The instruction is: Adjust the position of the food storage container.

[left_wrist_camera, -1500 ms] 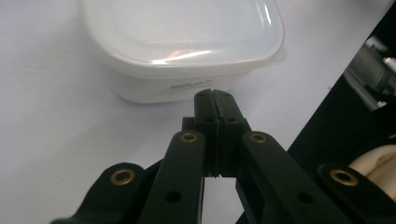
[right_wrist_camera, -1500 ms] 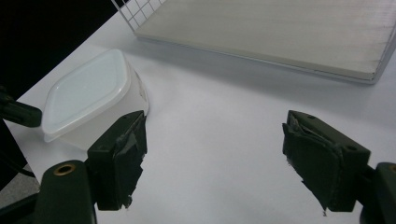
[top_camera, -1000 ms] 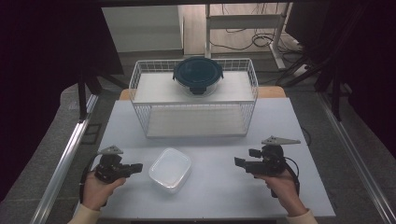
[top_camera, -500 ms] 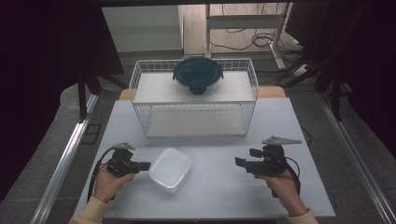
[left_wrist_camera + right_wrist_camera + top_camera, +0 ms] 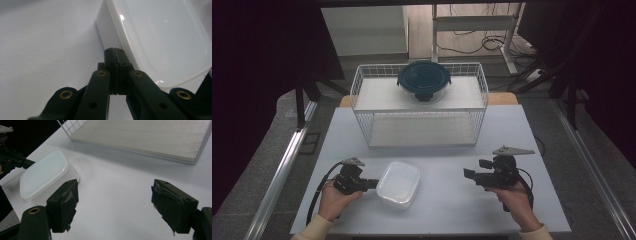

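My left gripper (image 5: 371,184): jaws pressed together, tips touching box (image 5: 398,184) at its 9 o'clock side. Box sits on table (image 5: 442,145), at 6 o'clock from rack (image 5: 419,111). My right gripper (image 5: 468,174): jaws spread, nothing between, at 3 o'clock from box, well apart.

Right gripper (image 5: 113,207) jaws wide apart over bare white table (image 5: 117,195); lidded white container (image 5: 45,176) just beyond one jaw, left gripper (image 5: 12,161) at its far side, wire rack's board (image 5: 150,137) beyond
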Action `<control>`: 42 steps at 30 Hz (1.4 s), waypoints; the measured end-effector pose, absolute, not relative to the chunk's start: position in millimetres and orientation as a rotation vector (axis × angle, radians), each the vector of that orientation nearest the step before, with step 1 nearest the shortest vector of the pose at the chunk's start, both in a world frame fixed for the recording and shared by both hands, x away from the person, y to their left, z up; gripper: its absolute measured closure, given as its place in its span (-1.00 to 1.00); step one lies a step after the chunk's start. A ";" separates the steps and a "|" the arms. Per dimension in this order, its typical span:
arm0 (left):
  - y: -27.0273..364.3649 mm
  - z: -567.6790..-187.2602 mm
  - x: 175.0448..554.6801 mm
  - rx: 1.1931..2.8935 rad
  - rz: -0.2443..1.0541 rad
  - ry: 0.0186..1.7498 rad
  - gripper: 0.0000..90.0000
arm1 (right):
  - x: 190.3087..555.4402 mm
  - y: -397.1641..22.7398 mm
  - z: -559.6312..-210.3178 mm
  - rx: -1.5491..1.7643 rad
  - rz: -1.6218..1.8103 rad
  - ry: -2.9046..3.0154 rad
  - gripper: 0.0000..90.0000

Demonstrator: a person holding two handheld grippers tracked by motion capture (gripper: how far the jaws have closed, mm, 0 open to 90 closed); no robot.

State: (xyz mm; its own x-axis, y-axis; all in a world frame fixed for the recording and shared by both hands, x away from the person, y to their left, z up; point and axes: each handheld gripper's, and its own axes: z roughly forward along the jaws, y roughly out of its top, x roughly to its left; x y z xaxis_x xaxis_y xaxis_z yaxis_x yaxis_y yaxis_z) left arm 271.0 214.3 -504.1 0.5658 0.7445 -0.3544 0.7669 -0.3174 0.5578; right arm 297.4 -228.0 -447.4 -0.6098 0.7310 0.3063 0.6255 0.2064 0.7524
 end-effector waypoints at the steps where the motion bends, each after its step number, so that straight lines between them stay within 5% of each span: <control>1: 210.3 -504.7 270.0 2.097 -0.056 1.199 1.00 | 297.1 -228.0 -447.1 1.325 1.372 2.348 -0.53; 42: 151.8 -507.1 264.8 2.092 -0.180 1.101 1.00 | 296.9 -226.7 -447.6 1.321 1.370 2.350 -0.52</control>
